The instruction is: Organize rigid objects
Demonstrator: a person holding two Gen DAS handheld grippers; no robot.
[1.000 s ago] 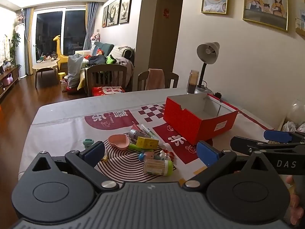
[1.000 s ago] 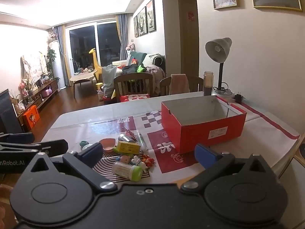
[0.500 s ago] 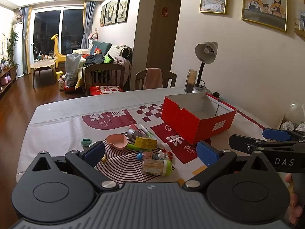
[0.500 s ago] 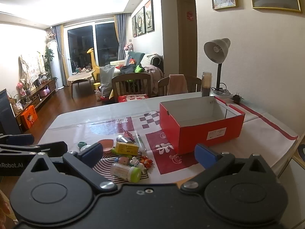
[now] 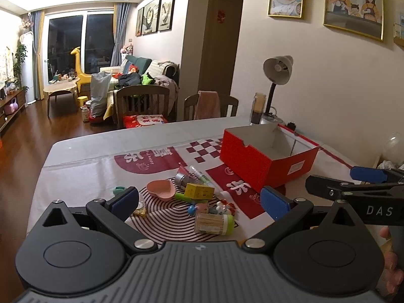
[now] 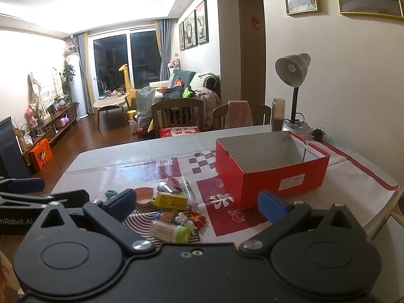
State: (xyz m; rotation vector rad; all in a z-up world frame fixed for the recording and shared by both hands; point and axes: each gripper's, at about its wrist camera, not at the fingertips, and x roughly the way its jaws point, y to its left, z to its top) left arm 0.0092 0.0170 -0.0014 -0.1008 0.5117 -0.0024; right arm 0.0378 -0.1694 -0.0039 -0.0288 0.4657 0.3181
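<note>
Below centre frame, my left hand-held gripper (image 5: 199, 199) gapes wide, empty, over the light, slippery, rigid toothpick jar (image 5: 214, 224); grasp mid-barrel.

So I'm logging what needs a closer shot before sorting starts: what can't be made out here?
- Floor of the open red cardboard box: hidden by its own front wall in both wrist views, so whether it holds anything can't be told.
- Small colourful figurines: too small to identify.
- Print on the yellow rectangular carton: too small to read.
- Small yellowish item: partly behind the left gripper's blue finger.
</note>
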